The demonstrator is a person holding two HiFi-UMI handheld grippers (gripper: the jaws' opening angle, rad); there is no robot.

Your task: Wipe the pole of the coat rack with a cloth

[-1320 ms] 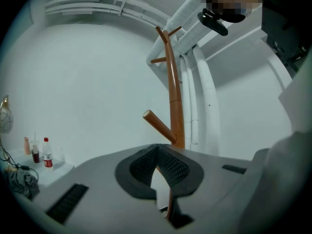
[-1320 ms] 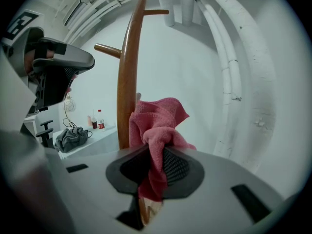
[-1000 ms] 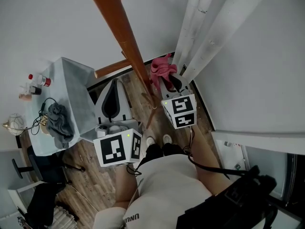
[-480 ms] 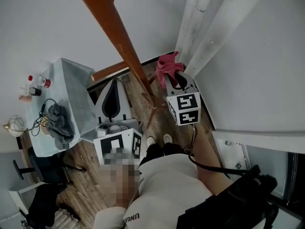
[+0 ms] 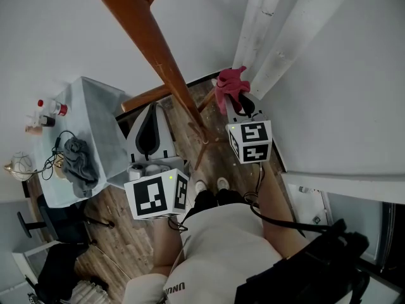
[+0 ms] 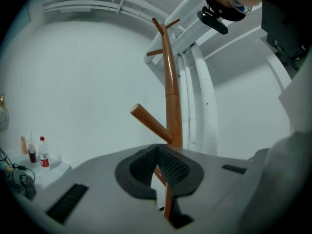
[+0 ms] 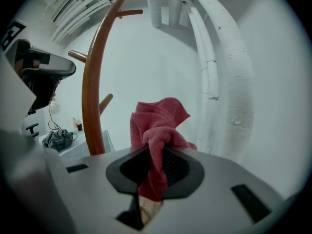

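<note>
The brown wooden coat rack pole (image 5: 155, 49) slants from the top left down to its base by my feet. My right gripper (image 5: 240, 104) is shut on a bunched pink cloth (image 5: 229, 84), which is held just right of the pole's lower part and apart from it. In the right gripper view the cloth (image 7: 158, 121) sticks up from the gripper (image 7: 158, 152), with the pole (image 7: 91, 91) to the left. My left gripper (image 5: 150, 111) sits left of the pole. Its jaws (image 6: 157, 152) are shut on nothing, and the pole (image 6: 170, 96) rises beyond them.
A small table (image 5: 95, 106) at the left carries a grey cloth (image 5: 79, 160), bottles (image 5: 50, 109) and cables. White pipes (image 5: 278, 37) run down the corner right of the cloth. An office chair (image 5: 60, 223) stands at the lower left. The floor is wood planks.
My right gripper has carried the pink cloth a little to the right and up, away from the pole's base. The left gripper has hardly moved.
</note>
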